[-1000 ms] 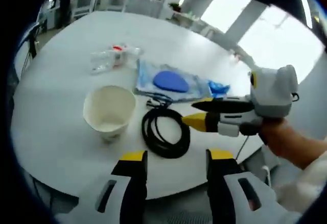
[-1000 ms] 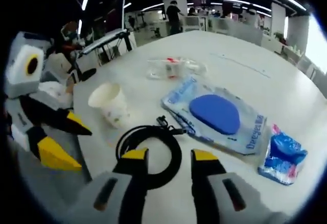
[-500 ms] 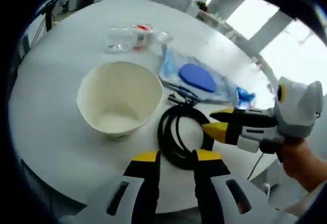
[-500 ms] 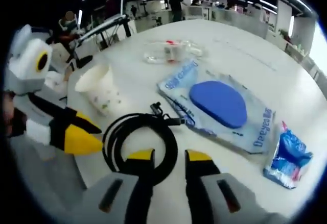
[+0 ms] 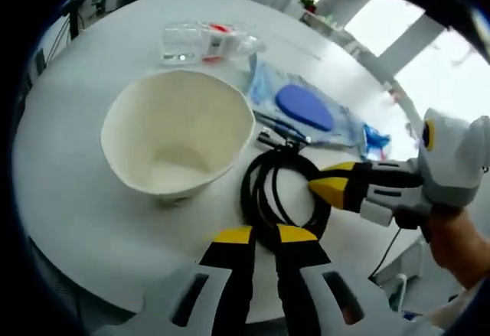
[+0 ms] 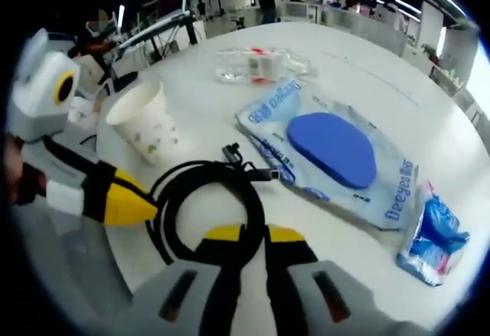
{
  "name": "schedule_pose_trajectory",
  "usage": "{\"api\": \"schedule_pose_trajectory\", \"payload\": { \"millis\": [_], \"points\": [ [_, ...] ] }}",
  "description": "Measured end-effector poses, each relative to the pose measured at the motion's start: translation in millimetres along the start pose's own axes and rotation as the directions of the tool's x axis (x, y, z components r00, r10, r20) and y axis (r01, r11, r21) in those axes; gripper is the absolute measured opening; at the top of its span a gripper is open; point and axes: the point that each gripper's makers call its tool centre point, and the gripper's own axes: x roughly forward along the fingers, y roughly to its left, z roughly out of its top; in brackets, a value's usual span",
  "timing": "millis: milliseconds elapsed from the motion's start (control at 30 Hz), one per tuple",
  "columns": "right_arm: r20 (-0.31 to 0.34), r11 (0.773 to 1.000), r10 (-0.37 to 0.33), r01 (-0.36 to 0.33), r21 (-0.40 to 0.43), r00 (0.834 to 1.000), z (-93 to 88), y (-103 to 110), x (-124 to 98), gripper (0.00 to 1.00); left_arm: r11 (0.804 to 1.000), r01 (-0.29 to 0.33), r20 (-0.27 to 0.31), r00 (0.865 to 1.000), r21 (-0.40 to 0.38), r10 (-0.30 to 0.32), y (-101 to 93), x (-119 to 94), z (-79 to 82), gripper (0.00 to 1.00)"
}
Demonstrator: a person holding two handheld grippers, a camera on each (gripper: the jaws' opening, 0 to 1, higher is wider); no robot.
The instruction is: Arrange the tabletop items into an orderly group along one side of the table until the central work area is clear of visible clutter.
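While both claws meet over the coiled black cable (image 5: 279, 194), clutter sits on the white bench (image 5: 69, 168).
Near the bench's edge stands the paper cup (image 5: 178, 143), the cable just beside it; the blue pouch (image 6: 333, 156), clear plastic bottle (image 6: 256, 64) and small blue packet (image 6: 432, 233) lie beyond. The left claw (image 5: 262, 236) and right claw (image 6: 253, 235) each show jaws nearly closed over the cable's loop; whether they actually grip it is unclear.
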Motion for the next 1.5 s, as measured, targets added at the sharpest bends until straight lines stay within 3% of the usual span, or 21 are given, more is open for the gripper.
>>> {"api": "schedule_pose_trajectory", "payload": {
  "millis": [433, 900, 1500],
  "points": [
    [0.001, 1.000, -0.016, 0.016, 0.019, 1.000, -3.6, -1, -4, 0.05, 1.000, 0.004, -0.015, 1.000, -0.020, -0.004, -0.7, -1, -3.9, 0.00],
    [0.024, 0.997, -0.028, 0.026, 0.074, 0.999, -8.4, -6, -20, 0.01, 0.999, 0.043, -0.011, 0.999, -0.011, -0.044, -16.1, -5, -4.6, 0.00],
    [0.080, 0.987, -0.037, 0.024, 0.161, 0.996, -1.6, -16, -57, 0.00, 0.993, 0.114, 0.004, 0.993, 0.002, -0.114, -40.7, -16, 0.6, 0.00]
  ]
}}
